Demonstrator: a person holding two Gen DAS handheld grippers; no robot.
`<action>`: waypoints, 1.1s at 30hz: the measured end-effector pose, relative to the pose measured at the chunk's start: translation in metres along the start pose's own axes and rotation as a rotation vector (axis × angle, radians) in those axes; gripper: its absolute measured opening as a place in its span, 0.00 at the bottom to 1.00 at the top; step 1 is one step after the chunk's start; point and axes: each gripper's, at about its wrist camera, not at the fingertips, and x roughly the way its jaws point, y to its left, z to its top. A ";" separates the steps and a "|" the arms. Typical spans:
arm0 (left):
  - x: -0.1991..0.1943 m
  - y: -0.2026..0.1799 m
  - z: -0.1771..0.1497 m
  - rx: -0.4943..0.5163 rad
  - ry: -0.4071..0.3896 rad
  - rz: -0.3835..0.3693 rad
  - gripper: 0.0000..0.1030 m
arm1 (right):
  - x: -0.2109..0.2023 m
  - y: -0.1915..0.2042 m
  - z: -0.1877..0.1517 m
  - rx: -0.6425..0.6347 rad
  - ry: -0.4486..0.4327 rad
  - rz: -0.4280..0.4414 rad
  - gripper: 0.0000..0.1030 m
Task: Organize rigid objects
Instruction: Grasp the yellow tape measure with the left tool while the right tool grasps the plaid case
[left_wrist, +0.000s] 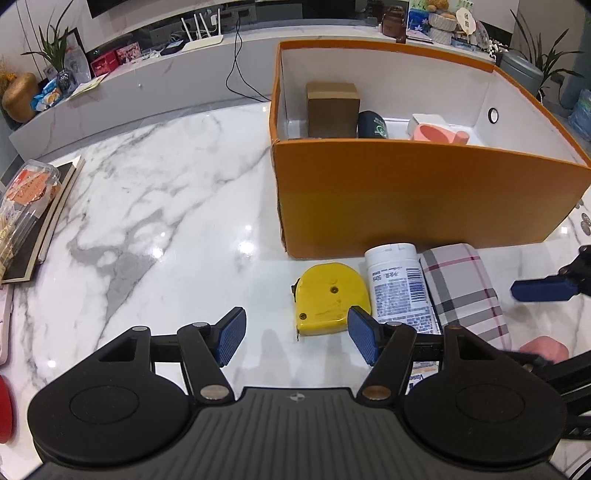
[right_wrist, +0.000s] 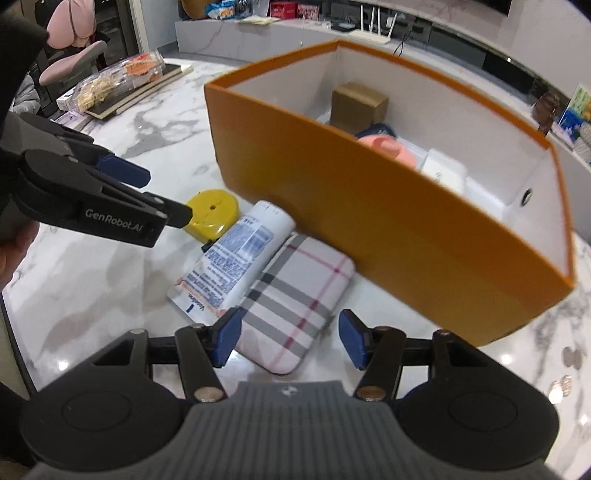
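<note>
1. Down at the lower centre of its own view, the left gripper (left_wrist: 297, 338) had its blue pads spread apart with nothing between them; in the right wrist view the same tool (right_wrist: 138, 192) reached in from the left edge.
2. Just beyond the left gripper's right pad lay the yellow tape measure (left_wrist: 330, 300), flat on the marble table (left_wrist: 155, 206).
3. Touching the tape measure's right side was a white lotion tube (left_wrist: 400, 290), label up, and beside that a plaid case (left_wrist: 463, 291).
4. The right gripper (right_wrist: 290, 339) was likewise spread, empty, with the near end of the plaid case (right_wrist: 295, 299) between its pads in the lower middle of the frame.
5. Behind these three things stood the orange box (left_wrist: 424, 195), its front wall close to them.
6. Inside it, toward the upper centre, were a brown carton (left_wrist: 333, 109), a dark container (left_wrist: 373, 124) and a pink item (left_wrist: 439, 133).
7. At the far left edge, a clear snack package (left_wrist: 27, 199) rested on a book (left_wrist: 55, 218).
</note>
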 end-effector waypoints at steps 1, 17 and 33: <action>0.002 0.001 0.000 -0.001 0.003 -0.001 0.72 | 0.003 0.001 0.001 0.005 0.007 0.005 0.59; 0.019 -0.009 0.003 0.020 0.028 -0.028 0.74 | 0.028 -0.010 0.001 -0.011 0.080 0.005 0.73; 0.040 -0.018 0.008 -0.001 0.032 -0.028 0.81 | 0.014 -0.030 -0.019 -0.070 0.099 -0.038 0.75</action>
